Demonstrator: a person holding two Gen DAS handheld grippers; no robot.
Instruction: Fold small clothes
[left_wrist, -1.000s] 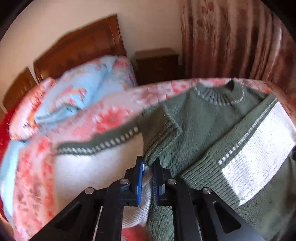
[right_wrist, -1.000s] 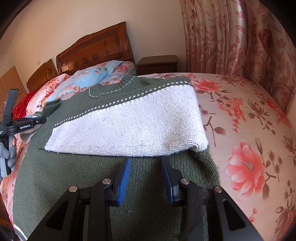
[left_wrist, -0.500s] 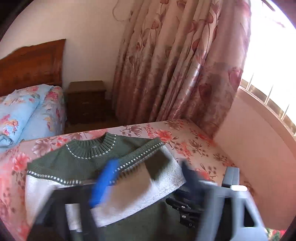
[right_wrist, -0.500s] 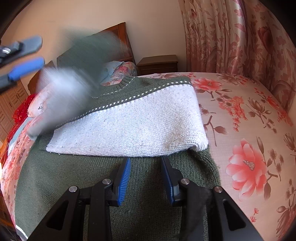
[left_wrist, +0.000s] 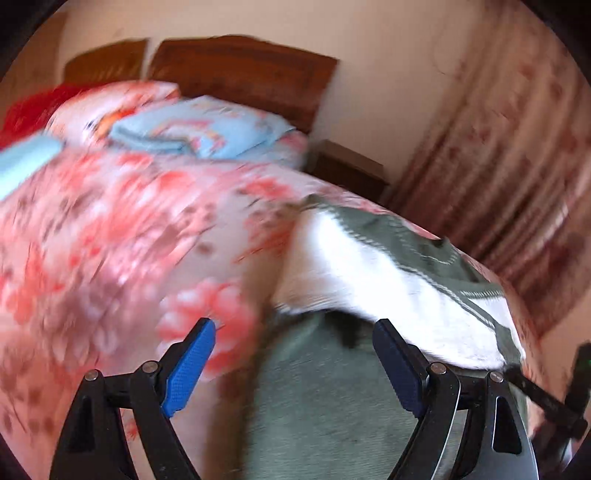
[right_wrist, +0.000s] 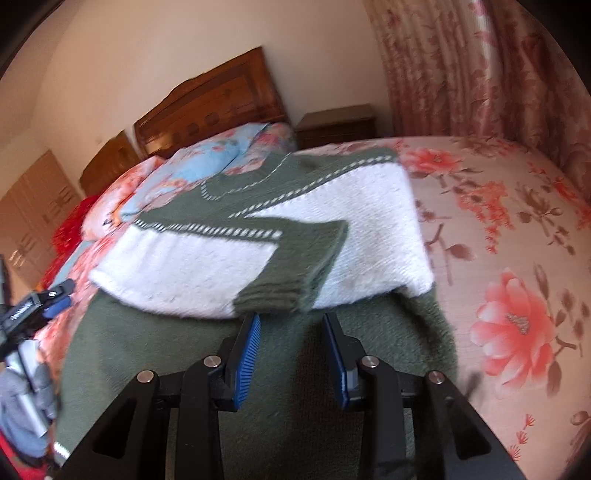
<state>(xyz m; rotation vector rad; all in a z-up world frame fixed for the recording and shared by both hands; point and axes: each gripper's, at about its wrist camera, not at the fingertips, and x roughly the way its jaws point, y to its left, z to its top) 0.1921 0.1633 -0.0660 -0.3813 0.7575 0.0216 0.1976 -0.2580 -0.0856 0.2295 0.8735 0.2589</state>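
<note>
A small green and white knit sweater (right_wrist: 258, 266) lies on the floral bedspread (right_wrist: 517, 229), both sleeves folded across its chest, the green cuff (right_wrist: 295, 277) on top. My right gripper (right_wrist: 291, 354) is open and empty, just above the green hem below the cuff. My left gripper (left_wrist: 293, 360) is wide open and empty, over the sweater's left edge (left_wrist: 332, 387); that view is blurred. The left gripper also shows at the far left of the right wrist view (right_wrist: 37, 306).
Pillows and a folded blue quilt (right_wrist: 221, 162) lie at the head of the bed by the wooden headboard (right_wrist: 221, 99). A nightstand (right_wrist: 336, 125) and floral curtains (right_wrist: 480, 66) stand behind. Bare bedspread lies right of the sweater.
My left gripper carried the left sleeve across the sweater, let it go and swung back to the left edge, now wide open. The right gripper has shifted slightly.
</note>
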